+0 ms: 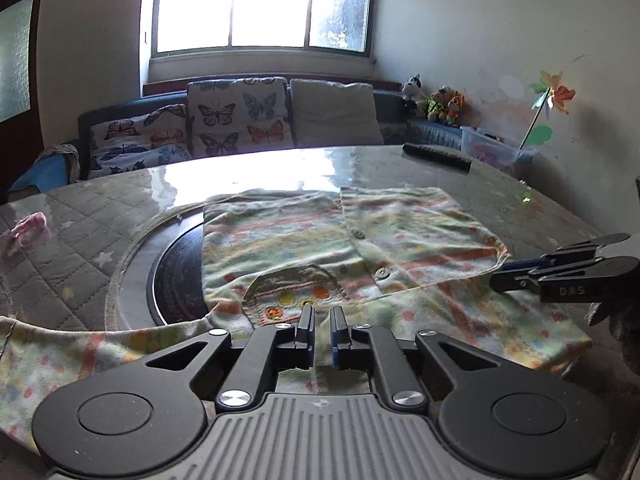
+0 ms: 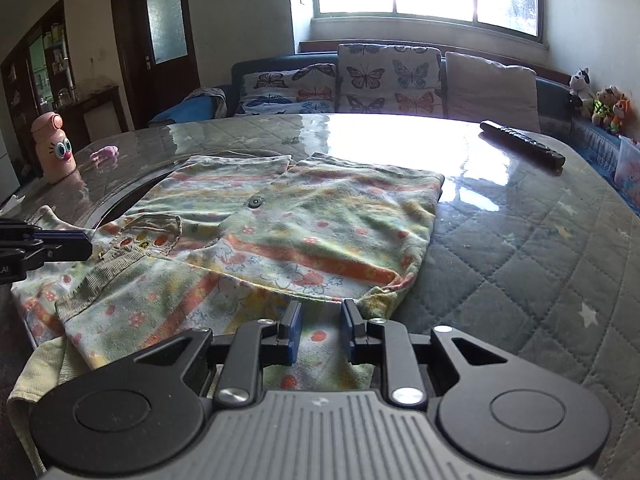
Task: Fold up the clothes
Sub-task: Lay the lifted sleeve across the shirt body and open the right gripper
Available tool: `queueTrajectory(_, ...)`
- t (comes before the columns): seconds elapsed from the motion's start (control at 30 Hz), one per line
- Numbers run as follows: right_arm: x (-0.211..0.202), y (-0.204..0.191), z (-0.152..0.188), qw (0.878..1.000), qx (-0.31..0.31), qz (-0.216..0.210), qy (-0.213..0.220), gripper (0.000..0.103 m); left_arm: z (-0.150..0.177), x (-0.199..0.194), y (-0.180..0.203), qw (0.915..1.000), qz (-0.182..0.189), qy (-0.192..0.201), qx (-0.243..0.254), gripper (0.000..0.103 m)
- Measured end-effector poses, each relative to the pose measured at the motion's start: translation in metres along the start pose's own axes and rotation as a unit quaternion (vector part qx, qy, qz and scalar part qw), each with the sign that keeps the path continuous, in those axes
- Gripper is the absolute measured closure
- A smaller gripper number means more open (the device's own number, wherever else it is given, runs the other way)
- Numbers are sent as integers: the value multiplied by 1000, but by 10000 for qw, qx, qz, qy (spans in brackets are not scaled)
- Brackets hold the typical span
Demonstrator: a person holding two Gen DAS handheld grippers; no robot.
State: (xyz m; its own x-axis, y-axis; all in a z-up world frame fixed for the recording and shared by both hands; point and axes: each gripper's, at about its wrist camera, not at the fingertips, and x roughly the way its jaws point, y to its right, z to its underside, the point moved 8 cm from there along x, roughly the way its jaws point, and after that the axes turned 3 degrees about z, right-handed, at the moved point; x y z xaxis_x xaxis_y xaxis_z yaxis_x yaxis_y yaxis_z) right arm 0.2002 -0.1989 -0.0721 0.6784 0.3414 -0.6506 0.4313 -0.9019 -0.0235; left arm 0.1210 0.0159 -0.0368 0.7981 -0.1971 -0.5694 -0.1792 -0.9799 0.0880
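The small shirt (image 2: 256, 236) lay spread on the table (image 2: 520, 240), partly over a dark round inset in the tabletop (image 1: 176, 280), and the folding looked only begun: the right side had been turned in so that its edge lay straight, while on the left a sleeve (image 1: 60, 352) trailed out flat toward the table's edge. By my reading the left side and the final folds up the length were left to do. The cloth was soft and thin, pale green and cream with orange stripes and little flowers, buttoned down the front, with a patch pocket (image 1: 292, 292) trimmed in ribbed cloth near the hem. It sat in low wrinkles rather than smooth, so it would likely slip and bunch if dragged. The left tool (image 1: 321, 320) was clenched at the near hem just below the pocket, with a fold of fabric seemingly pinched between its pads. The right tool (image 2: 320, 316) stood over the near right corner with its jaws narrowly parted, cloth under them but not gripped as far as I could see. Farther off lay a remote control (image 2: 520, 146), a pink bottle with a cartoon face (image 2: 54, 148) and, beyond the table, a sofa with butterfly cushions (image 2: 360, 80).
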Motion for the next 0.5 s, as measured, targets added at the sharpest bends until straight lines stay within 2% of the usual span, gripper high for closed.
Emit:
queueTrajectory(0.1,-2,-5,-4,10000,-89,-1,28,78,3,7,-6,9997,2,-154,-163,93)
queueTrajectory(0.3,-1,-32,-14,9990,-298,-309,89,77,-1,9,-1,9997,168,-66,-168,88)
queueTrajectory(0.5,11,-64,-14,9967,-592,-564,2,77,12,25,-4,9994,-96,-290,144,86)
